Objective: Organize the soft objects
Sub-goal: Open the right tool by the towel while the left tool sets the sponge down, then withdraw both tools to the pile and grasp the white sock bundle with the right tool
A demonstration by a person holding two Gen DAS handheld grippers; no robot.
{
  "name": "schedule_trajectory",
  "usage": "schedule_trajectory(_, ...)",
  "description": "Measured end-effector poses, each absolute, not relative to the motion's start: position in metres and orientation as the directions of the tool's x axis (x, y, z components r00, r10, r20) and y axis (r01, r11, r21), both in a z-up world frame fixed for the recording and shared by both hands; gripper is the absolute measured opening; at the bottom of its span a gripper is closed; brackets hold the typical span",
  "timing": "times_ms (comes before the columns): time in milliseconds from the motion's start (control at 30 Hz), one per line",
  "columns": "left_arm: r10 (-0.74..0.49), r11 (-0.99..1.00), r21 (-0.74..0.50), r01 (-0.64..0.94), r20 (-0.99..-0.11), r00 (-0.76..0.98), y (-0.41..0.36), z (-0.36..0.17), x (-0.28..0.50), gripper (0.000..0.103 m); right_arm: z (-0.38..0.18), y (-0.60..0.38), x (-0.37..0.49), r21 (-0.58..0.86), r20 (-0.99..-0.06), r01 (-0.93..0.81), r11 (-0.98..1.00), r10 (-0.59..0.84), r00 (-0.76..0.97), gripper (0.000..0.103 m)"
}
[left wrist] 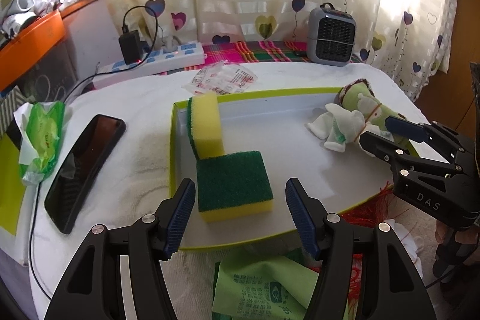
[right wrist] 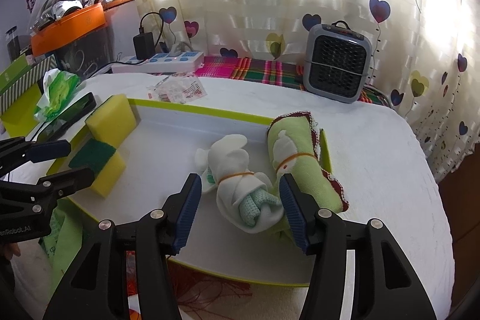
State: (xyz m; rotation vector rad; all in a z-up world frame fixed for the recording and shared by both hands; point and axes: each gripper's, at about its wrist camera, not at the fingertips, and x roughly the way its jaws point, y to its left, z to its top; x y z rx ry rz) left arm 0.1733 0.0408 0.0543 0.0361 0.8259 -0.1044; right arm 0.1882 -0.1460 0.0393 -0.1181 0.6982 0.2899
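**Both grippers open over the tray, sponges at one end and cloth rolls at the other**

The tray (left wrist: pixel 300 158), white with a lime rim, lies on the white-covered surface (left wrist: pixel 144 146) and serves as the landmark here.

At the tray's left end sit two sponges. One sponge (left wrist: pixel 235 185) lies flat, green pad up, just ahead of the left gripper (left wrist: pixel 240 215). That gripper's jaws stand wide apart and hold nothing; the sponge sits between the lines of the two fingers, slightly beyond their tips. A second sponge (left wrist: pixel 205 125) stands on edge in the tray's far left corner, touching the flat one.

At the tray's right end lie two rolls, each bound with a rubber band. The white roll (right wrist: pixel 243 188) lies on the tray floor between the fingers of the right gripper (right wrist: pixel 238 209), whose jaws are spread and grip nothing. The green roll (right wrist: pixel 297 167) rests along the tray's right rim, just beside the white roll, and the gripper's right finger sits against its near end.

Left of the tray on the surface lie a phone (left wrist: pixel 87 170) and a tissue pack (left wrist: pixel 42 137). Beyond the tray's far rim are a plastic packet (left wrist: pixel 222 78), a power strip (left wrist: pixel 156 59) and a small heater (left wrist: pixel 331 35).
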Motion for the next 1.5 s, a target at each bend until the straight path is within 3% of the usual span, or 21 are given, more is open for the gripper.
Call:
schedule_trajectory(900, -0.080, 0.997, -0.058, 0.055, -0.725, 0.685, 0.063, 0.060, 0.124, 0.062, 0.043, -0.186, 0.142, 0.091, -0.631, -0.225, 0.970, 0.231, 0.741, 0.055)
schedule_trajectory(1500, -0.177, 0.979, -0.198, 0.044, -0.729, 0.661, 0.086, 0.045, 0.094, 0.062, 0.040, -0.206, 0.087, 0.186, -0.642, -0.234, 0.954, 0.298, 0.706, 0.055)
